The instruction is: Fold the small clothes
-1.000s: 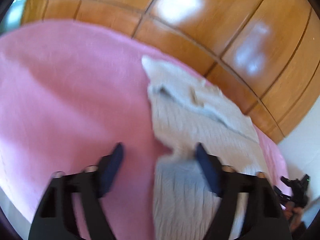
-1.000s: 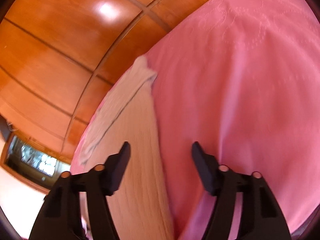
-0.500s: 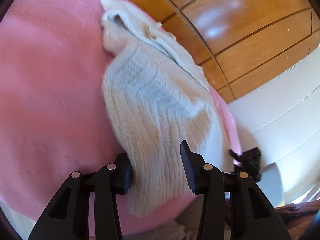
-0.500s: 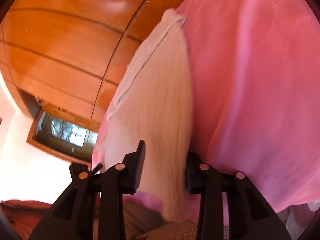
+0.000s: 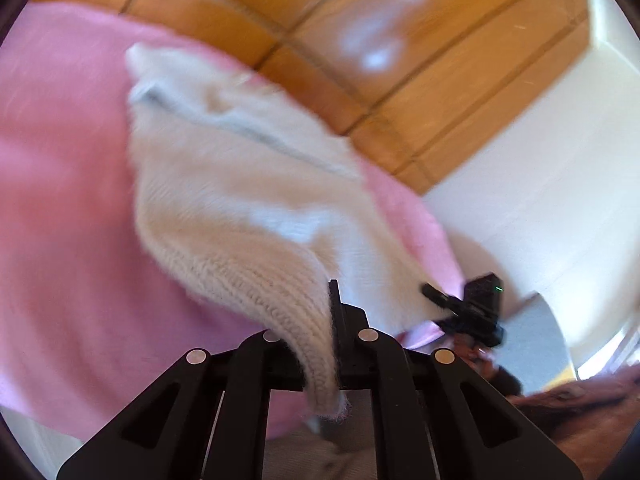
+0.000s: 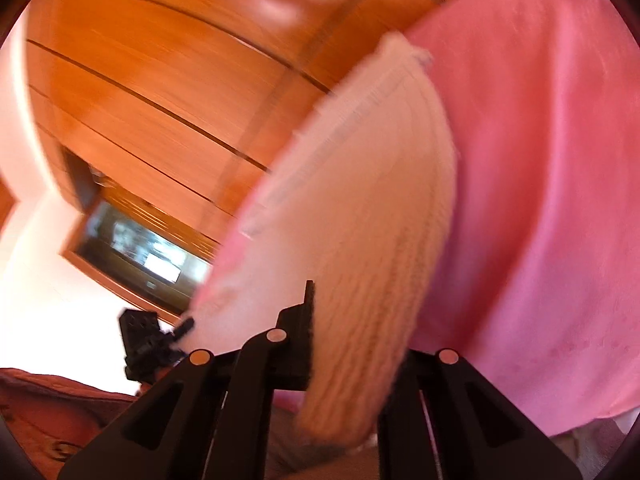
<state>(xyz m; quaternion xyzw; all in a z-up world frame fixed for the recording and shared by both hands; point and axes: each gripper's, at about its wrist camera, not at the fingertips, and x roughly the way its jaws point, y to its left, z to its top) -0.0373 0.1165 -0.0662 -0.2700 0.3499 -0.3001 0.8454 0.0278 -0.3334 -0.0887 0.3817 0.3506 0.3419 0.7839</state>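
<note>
A cream knitted garment [image 5: 248,200] lies on a pink blanket [image 5: 68,220], its far end toward the wooden headboard. My left gripper [image 5: 320,316] is shut on its near left corner, and the knit drapes over the left finger and hangs down. My right gripper [image 6: 348,320] is shut on the near right corner of the same garment [image 6: 360,208], with the knit bunched between the fingers. Both near corners are lifted off the blanket. The right gripper also shows in the left wrist view [image 5: 468,308], and the left gripper shows in the right wrist view [image 6: 152,340].
A glossy wooden headboard [image 5: 360,40] stands behind the blanket. A white wall [image 5: 540,160] is to the right of it. The pink blanket [image 6: 540,160] spreads wide to the right. A dark framed panel [image 6: 140,256] shows at the left in the right wrist view.
Both grippers went from open, to straddling the garment's near corners, to shut on them. The near edge has lifted off the blanket.
</note>
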